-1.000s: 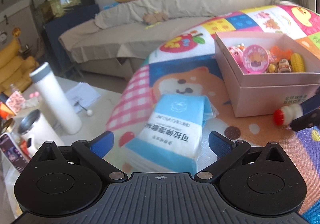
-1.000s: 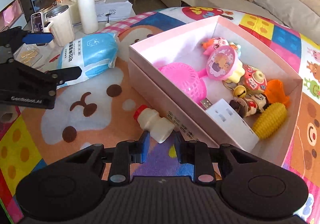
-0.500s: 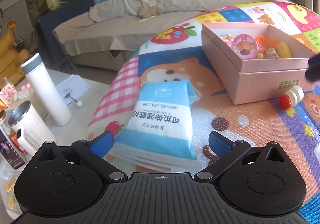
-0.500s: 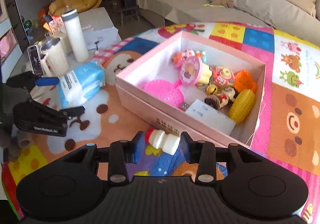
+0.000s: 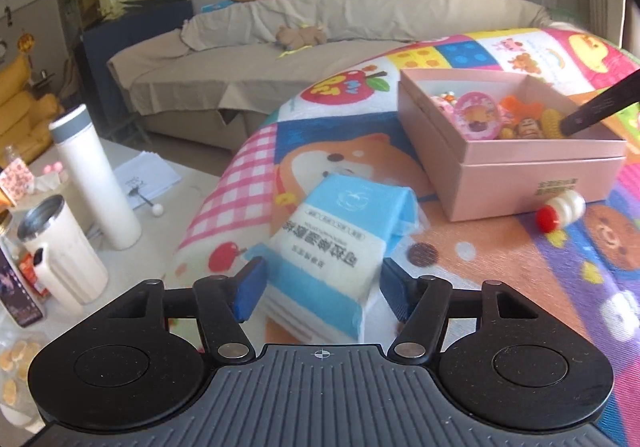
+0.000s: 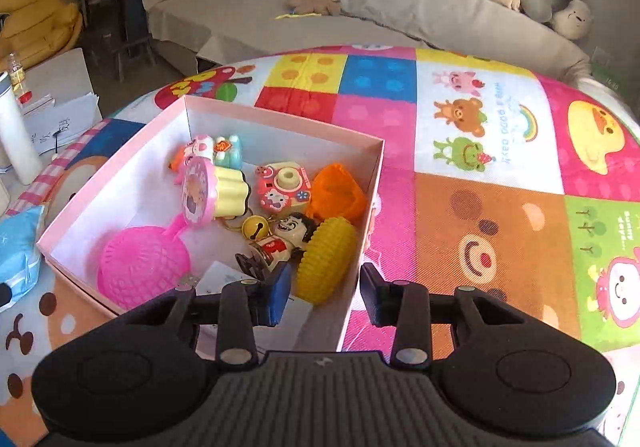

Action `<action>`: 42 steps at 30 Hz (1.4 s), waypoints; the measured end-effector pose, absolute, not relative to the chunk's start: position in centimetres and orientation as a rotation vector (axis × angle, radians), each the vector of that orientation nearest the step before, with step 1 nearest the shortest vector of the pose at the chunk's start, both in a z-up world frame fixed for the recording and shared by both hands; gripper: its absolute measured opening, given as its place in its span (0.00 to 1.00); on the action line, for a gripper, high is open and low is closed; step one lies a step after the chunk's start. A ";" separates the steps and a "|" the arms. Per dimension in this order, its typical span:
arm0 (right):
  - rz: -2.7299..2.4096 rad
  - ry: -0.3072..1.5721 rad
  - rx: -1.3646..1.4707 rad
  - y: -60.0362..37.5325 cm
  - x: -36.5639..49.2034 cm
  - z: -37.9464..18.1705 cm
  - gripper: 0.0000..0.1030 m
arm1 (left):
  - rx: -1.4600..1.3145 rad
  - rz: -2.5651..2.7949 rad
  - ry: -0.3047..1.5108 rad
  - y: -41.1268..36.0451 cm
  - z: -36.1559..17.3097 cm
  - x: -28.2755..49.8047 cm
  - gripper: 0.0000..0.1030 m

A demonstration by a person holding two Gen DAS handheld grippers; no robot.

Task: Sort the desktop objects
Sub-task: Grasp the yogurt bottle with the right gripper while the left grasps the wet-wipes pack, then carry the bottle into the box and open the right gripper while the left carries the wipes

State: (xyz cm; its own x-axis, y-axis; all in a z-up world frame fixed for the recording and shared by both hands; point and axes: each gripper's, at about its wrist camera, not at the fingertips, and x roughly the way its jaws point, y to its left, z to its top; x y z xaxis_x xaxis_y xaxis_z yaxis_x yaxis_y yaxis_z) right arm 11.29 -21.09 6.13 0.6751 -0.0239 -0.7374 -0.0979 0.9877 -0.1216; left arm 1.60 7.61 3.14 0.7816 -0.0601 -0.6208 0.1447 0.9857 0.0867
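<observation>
Now left gripper (image 5: 320, 287) closing on blue-and-white wipes packet (image 5: 336, 243); squeeze mid-pack, lift level. Right gripper (image 6: 324, 289) empty, narrow.

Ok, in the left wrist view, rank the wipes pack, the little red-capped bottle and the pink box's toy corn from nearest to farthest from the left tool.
1. Wipes pack: between the left tool's fingers.
2. Red-capped bottle: right, on the mat beside the pink box.
3. Toy corn: inside the box, far right.
</observation>
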 end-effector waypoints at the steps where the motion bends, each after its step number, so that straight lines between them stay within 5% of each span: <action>1: 0.032 0.823 -0.177 -20.7 11.4 5.9 0.37 | 0.112 -0.130 0.668 7.7 3.3 1.0 0.65; 7: 0.111 0.784 -0.221 -18.6 12.4 5.7 0.36 | 0.074 -0.213 0.693 6.7 3.5 -1.0 0.65; 15: 0.217 0.752 -0.150 -18.0 10.3 8.5 0.37 | 0.195 -0.084 0.621 6.5 5.6 0.1 0.93; 18: 0.313 0.798 -0.123 -18.1 7.2 8.5 0.43 | 0.221 -0.084 0.635 6.2 5.2 2.2 0.93; 20: 0.332 0.751 -0.182 -17.3 4.8 7.8 0.55 | 0.221 -0.083 0.685 6.0 4.4 3.9 0.93; 23: 0.345 0.773 -0.242 -15.9 3.3 5.9 0.55 | 0.219 -0.107 0.722 6.0 3.4 4.9 0.93; 26: 0.345 0.810 -0.217 -15.7 3.1 4.2 0.55 | 0.186 -0.106 0.733 6.2 2.7 5.3 0.92; 29: 0.337 0.841 -0.156 -16.5 4.4 2.8 0.54 | 0.081 -0.067 0.762 7.0 2.2 5.7 0.78; 32: 0.329 0.851 -0.134 -16.5 5.5 2.2 0.43 | 0.025 -0.043 0.772 7.6 2.1 5.0 0.66; 42: 0.470 0.877 -0.121 -14.9 -0.9 4.9 0.43 | 0.102 -0.161 0.781 6.2 4.2 -3.1 0.64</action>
